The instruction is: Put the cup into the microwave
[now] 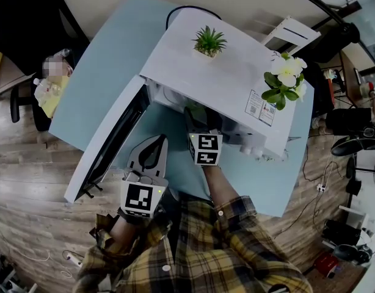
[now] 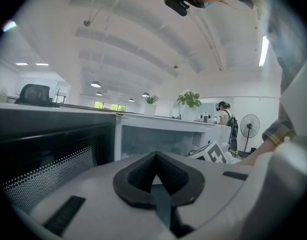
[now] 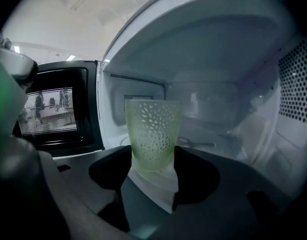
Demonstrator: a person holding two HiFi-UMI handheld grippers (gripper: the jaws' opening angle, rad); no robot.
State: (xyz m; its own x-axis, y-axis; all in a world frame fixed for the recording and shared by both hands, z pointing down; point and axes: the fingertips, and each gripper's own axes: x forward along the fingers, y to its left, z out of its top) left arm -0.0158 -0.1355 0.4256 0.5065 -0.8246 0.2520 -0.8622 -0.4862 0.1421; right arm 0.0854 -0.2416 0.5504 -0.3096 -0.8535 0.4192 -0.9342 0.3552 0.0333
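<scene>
Figure: placement step. Your right gripper grasps the pale-green, perforated, translucent cup inside the open white microwave oven at twelve o'clock. Your left gripper, at eight o'clock, is clenched and empty. Next, probably: settle the cup, release, withdraw straight.

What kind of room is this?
Probably an open office or lab workroom: there are long strip ceiling lights, a black swivel office chair and a black standing pedestal fan. A white microwave oven sits on a pale blue table.
</scene>
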